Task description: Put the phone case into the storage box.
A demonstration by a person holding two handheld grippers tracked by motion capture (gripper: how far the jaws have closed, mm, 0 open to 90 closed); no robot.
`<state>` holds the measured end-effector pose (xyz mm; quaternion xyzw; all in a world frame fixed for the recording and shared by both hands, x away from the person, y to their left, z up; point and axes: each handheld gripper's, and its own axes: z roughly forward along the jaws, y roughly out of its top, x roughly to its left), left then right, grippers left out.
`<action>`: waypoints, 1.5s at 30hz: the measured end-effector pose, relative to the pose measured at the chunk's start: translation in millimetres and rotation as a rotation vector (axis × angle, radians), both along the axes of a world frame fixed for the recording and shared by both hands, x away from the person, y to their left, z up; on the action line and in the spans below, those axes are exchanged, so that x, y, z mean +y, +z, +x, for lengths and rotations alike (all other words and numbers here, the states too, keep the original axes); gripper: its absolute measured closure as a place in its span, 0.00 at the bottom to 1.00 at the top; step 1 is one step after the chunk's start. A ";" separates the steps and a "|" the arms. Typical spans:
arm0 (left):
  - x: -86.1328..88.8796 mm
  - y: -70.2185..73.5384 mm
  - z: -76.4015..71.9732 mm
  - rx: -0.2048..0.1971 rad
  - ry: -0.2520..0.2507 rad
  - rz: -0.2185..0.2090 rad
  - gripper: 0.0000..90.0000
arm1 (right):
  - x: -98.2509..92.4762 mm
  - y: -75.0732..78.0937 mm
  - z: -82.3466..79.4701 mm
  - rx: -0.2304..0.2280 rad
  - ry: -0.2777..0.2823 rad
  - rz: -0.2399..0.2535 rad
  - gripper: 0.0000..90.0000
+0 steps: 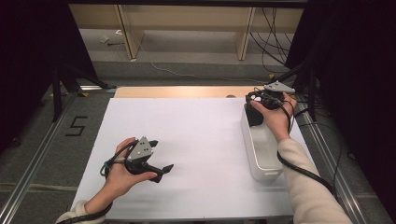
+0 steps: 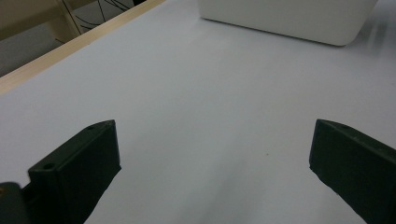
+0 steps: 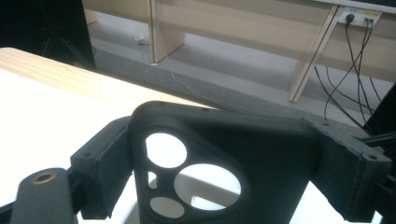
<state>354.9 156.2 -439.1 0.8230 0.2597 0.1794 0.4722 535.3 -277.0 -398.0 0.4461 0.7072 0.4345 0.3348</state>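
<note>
Dim room, dark curtains both sides, wooden shelving and loose cables on the floor behind. A table (image 1: 187, 91) with a white sheet over it, wood edge showing at the far side.

High view: white bin (image 1: 261, 154) sits lengthwise at the right edge of the sheet, out of the way of the open middle. Right gripper (image 1: 256, 112) is held over the bin's far end, the right hand (image 1: 275, 116) wrapped round its body, something black at its jaws just above the rim, probably lifted out of or about to go into the bin. Left gripper (image 1: 159, 158) rests low on the sheet, well apart from the bin, left hand (image 1: 123, 168) holding it idle, jaws spread with nothing between them; looks parked so the other hand can work.

Left gripper view: both jaws stand wide at the picture's bottom corners, bare white sheet between them, the bin (image 2: 289, 21) far off at top. Empty, aimed toward the bin as if waiting.

Right gripper view: jaws are well apart yet clamped on a black phone case (image 3: 224, 163), pressing its two side edges; the camera cut-outs face the lens, bin rim pale through the holes. Gripped across its width, which is why the jaws stand so wide. Case is in the air above the bin, touching nothing else as far as I can tell.
</note>
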 end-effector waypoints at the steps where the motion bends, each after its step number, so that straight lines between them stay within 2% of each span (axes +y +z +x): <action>1: 0.0 0.0 0.0 0.000 0.000 -0.001 0.01 | 0.5 -0.3 0.3 -0.002 -0.001 0.001 0.17; 14: -0.2 0.4 -0.4 -0.001 0.000 -0.003 0.01 | 2.5 -1.0 4.9 0.008 -0.016 0.004 0.16; 28: 0.8 0.5 0.0 -0.001 0.001 -0.003 0.01 | 3.0 -6.5 17.4 0.000 -0.054 0.015 0.15; 34: 0.7 0.6 -0.2 0.000 0.001 -0.005 0.01 | 4.1 -6.2 21.6 0.011 -0.056 0.001 0.14; 45: 0.6 0.8 -0.2 -0.002 -0.001 -0.004 0.01 | 5.2 -6.8 23.1 0.004 -0.080 -0.008 0.00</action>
